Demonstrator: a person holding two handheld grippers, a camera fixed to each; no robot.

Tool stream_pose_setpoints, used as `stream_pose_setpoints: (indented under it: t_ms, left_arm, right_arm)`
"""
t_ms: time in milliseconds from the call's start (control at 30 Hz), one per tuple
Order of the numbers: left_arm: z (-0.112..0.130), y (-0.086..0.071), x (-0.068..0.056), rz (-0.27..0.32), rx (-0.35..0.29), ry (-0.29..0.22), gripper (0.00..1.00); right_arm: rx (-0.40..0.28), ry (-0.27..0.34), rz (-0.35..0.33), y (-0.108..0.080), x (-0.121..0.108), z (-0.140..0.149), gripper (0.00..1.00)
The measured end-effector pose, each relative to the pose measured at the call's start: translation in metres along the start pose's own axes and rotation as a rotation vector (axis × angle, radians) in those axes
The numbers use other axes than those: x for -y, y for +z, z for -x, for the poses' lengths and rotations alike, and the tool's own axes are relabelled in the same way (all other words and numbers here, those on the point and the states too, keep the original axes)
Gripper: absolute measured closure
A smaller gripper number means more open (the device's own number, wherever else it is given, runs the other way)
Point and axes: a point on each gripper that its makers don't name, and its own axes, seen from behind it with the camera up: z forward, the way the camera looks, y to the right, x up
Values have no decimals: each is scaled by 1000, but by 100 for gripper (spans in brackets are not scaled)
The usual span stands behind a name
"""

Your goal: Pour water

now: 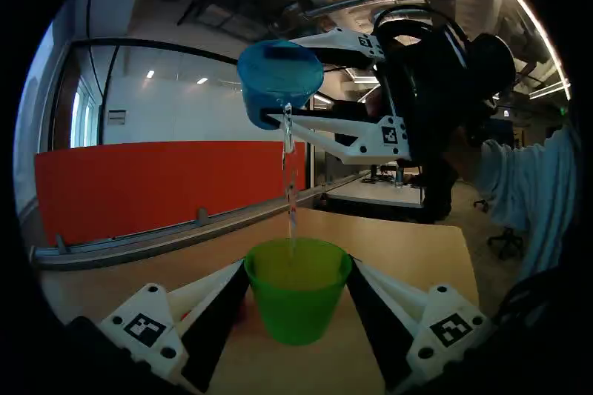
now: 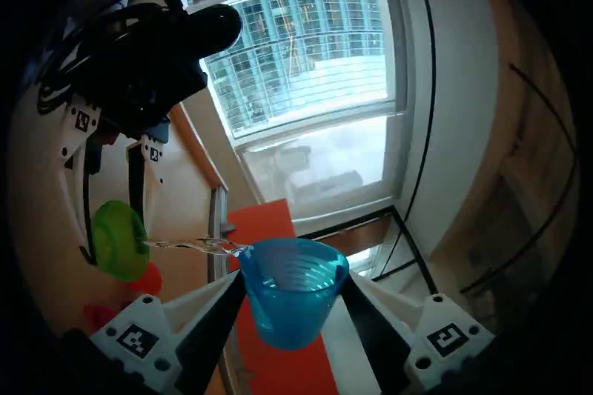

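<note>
In the left gripper view, the lower ends of the left hand-held gripper (image 1: 296, 269) are cut off by the picture's edge. Its two fingers pinch the green cup (image 1: 296, 306) at the sides. The cup stands upright on the wooden counter (image 1: 415, 247), mouth up. Higher and farther off, the right hand-held gripper (image 1: 285, 80) reaches in from the right, one finger above and one below, clamped on the blue cup (image 1: 276, 84). That cup is tipped so its axis lies nearly level, and its mouth is turned away and hard to make out. A thin stream of water (image 1: 290, 195) falls from it into the green cup. The hand behind the right gripper is hidden by its dark body (a pale sleeve (image 1: 530, 187) shows at the right).

In the right gripper view, the whole room looks rolled sideways. The right hand-held gripper (image 2: 294, 280) squeezes the blue cup (image 2: 293, 306), whose open mouth faces the camera. The water (image 2: 193, 247) runs from its rim leftward to the green cup (image 2: 118, 239), held between the left hand-held gripper's (image 2: 111, 224) fingers. Small red things (image 2: 148, 280) beside the green cup are too blurred to identify.
</note>
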Motion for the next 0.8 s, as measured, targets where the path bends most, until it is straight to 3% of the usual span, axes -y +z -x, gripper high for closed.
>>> stream_pose_setpoints:
  t_ms: [800]
  left_arm:
    - [4,4,4,0,10,1,12]
  right_arm:
    - [-3,-103,7,6,-6,-5,11]
